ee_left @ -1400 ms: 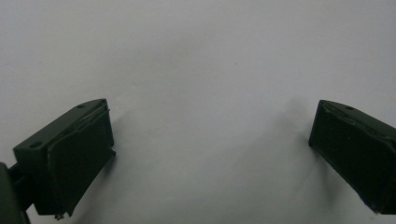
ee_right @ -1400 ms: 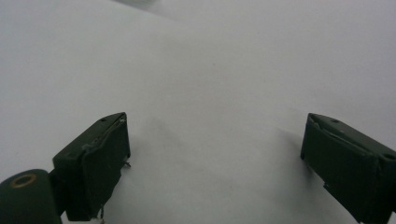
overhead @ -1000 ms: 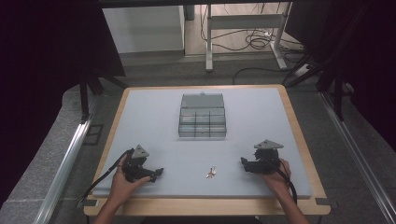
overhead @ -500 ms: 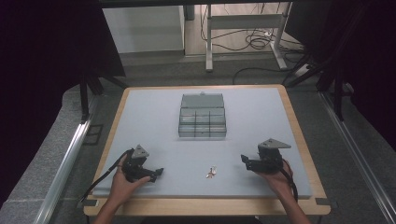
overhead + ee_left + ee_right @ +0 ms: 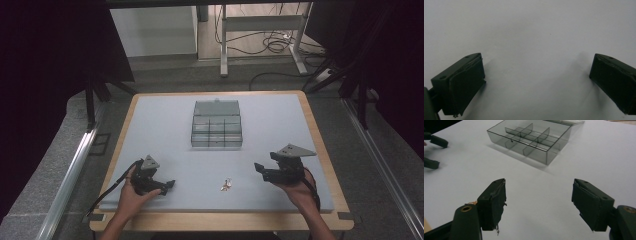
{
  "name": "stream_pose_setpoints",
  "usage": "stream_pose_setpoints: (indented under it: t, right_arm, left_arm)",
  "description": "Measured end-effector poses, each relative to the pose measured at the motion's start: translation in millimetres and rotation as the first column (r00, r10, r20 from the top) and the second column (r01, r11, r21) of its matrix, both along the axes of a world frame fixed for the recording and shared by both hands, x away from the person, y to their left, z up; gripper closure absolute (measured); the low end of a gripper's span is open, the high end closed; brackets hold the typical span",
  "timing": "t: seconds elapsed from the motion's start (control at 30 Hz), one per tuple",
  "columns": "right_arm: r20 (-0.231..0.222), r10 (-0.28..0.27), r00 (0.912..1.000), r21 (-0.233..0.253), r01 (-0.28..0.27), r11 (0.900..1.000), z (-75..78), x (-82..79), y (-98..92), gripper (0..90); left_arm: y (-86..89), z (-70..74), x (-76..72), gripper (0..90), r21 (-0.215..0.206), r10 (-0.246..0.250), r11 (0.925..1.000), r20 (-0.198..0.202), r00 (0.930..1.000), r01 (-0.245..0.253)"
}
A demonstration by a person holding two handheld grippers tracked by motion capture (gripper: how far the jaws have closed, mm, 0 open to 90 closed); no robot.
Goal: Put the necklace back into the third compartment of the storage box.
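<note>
A clear plastic compartment box (image 5: 216, 132) with its lid folded back sits mid-table; it lies ahead of the right gripper's jaws (image 5: 531, 138). A few small brass and silver parts (image 5: 226, 185) lie on the mat near the front edge, between the two hands. My left gripper (image 5: 167, 186) rests low at the front left, its jaws wide apart over bare mat (image 5: 536, 75). My right gripper (image 5: 260, 171) is held at the front right, pointing left, open and empty (image 5: 539, 202). A glimpse of a brass part (image 5: 471, 202) shows behind its left jaw.
The pale grey mat (image 5: 280, 120) covers a wooden-edged table (image 5: 320, 145). The left gripper (image 5: 434, 152) shows far off in the right gripper view. Beyond the table are metal table legs and cables (image 5: 270, 45) on the floor.
The right gripper has lifted slightly and shifted a little to the left. The left gripper and the box have stayed put.
</note>
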State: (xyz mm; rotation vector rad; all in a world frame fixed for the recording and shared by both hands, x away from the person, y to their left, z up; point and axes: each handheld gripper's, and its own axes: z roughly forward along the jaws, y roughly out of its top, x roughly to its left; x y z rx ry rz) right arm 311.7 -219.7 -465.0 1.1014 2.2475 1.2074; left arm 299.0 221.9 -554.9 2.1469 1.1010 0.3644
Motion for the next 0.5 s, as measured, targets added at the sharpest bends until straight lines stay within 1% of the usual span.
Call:
stream_pose_setpoints:
  t: [0.03,0.07,0.2,0.3,0.37,0.4,0.5]
  right_arm:
    - [0.0,0.0,1.0,0.0,0.0,1.0,0.0,0.0,0.0,27.4]
    - [-0.005,0.015,0.9999,-0.002,-0.015,1.0,2.5,-1.7,3.1,28.2]
    - [-0.001,0.032,0.9995,-0.005,-0.032,0.999,5.6,-3.8,7.4,29.1]
    - [0.0,0.066,0.9978,0.0,-0.066,0.998,9.3,-6.6,14.1,30.4]
    - [-0.003,0.075,0.9972,0.005,-0.075,0.997,9.8,-7.3,15.9,30.8]
    - [-0.007,0.095,0.9954,0.006,-0.095,0.995,10.1,-8.4,19.6,32.0]
    - [-0.01,0.117,0.9931,-0.001,-0.117,0.993,10.1,-10.1,25.7,33.6]
  left_arm:
    - [0.0,0.0,0.0,0.0,0.0,0.0,1.0,0.0,1.0,0.0]
    - [0.0,0.0,0.0,0.0,0.0,0.0,1.0,0.0,1.0,0.0]
    - [0.0,0.0,0.0,0.0,-0.001,0.0,1.0,0.0,1.0,0.0]
    - [0.0,0.0,0.1,0.0,0.0,0.0,1.0,-0.001,1.0,0.0]
    - [0.0,0.0,0.1,0.0,0.0,0.0,1.0,-0.001,1.0,0.0]
    - [0.0,0.0,0.1,0.0,0.0,0.0,1.0,-0.001,1.0,0.0]
    - [-0.1,0.1,0.0,0.0,0.0,0.0,1.0,-0.001,1.0,0.0]
